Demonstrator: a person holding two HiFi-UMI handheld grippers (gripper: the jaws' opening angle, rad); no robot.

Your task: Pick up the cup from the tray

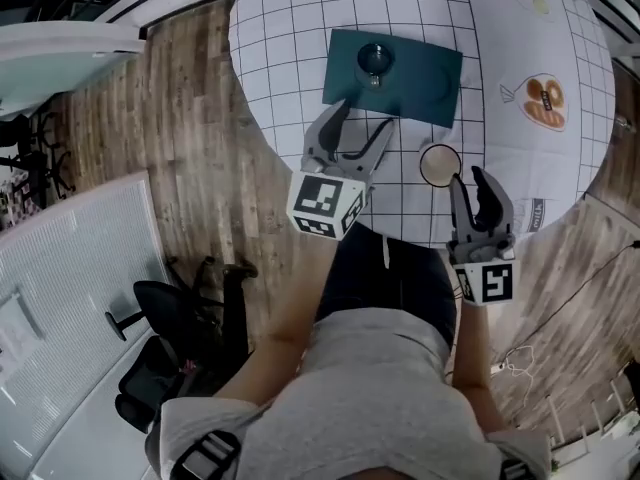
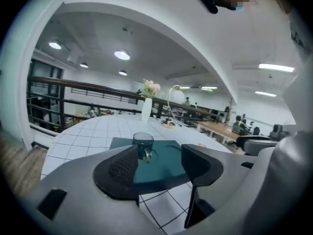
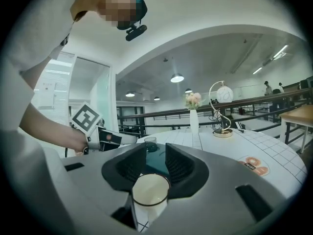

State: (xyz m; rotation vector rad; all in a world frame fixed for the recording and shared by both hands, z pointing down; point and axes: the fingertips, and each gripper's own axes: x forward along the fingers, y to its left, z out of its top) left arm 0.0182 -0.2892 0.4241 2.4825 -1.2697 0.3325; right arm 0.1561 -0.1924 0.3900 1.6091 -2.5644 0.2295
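Observation:
A dark glass cup (image 1: 375, 61) stands on the left part of a teal tray (image 1: 420, 88) on the round table. My left gripper (image 1: 362, 120) hovers at the tray's near edge, open, with nothing between its pads; in the left gripper view the cup (image 2: 143, 143) sits ahead, beyond the left pad. A cream cup (image 1: 439, 164) stands on the cloth just left of my right gripper (image 1: 468, 178). In the right gripper view that cream cup (image 3: 150, 192) shows low between the open jaws, apart from the pads.
The white grid cloth (image 1: 300, 38) covers the table, whose near edge runs under both grippers. A vase with flowers (image 3: 193, 116) and a gold ornament (image 3: 221, 116) stand at the far side. An orange print (image 1: 545, 101) lies right. A black chair (image 1: 170, 318) is on the floor.

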